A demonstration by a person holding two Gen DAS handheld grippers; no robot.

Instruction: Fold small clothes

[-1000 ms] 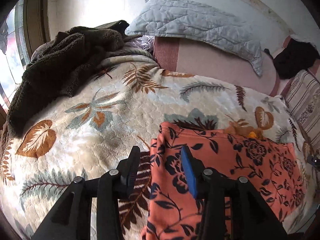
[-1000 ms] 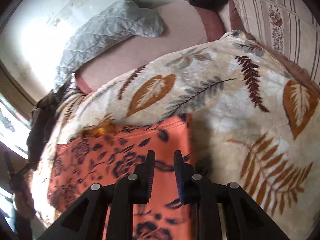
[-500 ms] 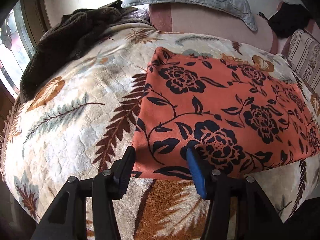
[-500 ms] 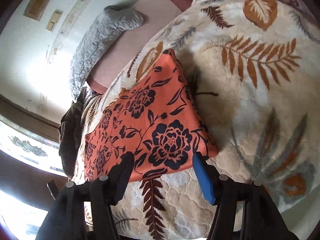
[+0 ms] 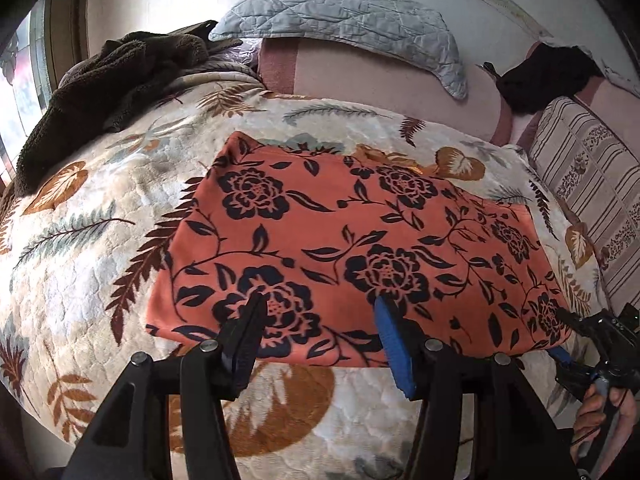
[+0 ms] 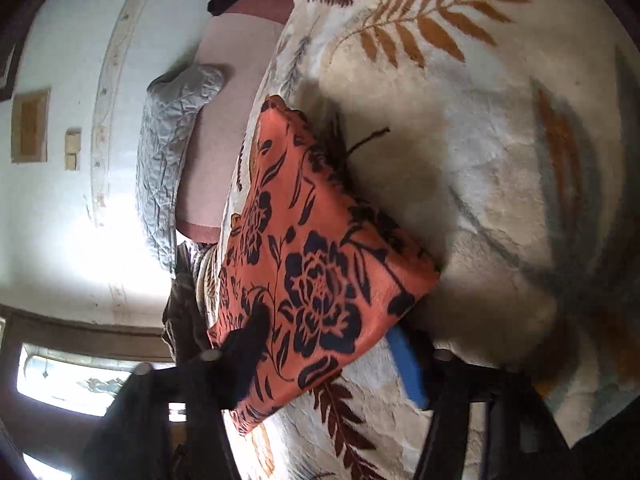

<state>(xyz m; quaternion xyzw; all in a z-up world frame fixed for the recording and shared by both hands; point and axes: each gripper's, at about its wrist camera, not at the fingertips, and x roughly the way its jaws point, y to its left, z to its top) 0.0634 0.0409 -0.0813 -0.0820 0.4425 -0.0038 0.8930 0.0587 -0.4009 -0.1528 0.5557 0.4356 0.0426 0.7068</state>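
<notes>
An orange garment with black flowers [image 5: 360, 248] lies folded flat in a rectangle on the leaf-print blanket [image 5: 80, 280]. My left gripper [image 5: 320, 320] is open and empty, its fingers spread just above the garment's near edge. My right gripper [image 6: 324, 336] is open too, rolled sideways, its fingers straddling the garment's right corner [image 6: 320, 280]: the blue pad [image 6: 404, 364] lies under the cloth edge and the black finger [image 6: 248, 340] over it. The right gripper also shows at the left wrist view's right edge [image 5: 588, 344].
A brown fleece [image 5: 100, 92] is heaped at the back left. A grey quilted pillow [image 5: 340, 20] lies on a pink bolster [image 5: 380, 72] at the back. A striped cushion [image 5: 592, 184] and a black cloth [image 5: 548, 76] are at the right.
Both grippers have pulled back from the garment's far edge to its near edge. The right gripper opened and rolled sideways at the right corner. The garment now lies flat, folded.
</notes>
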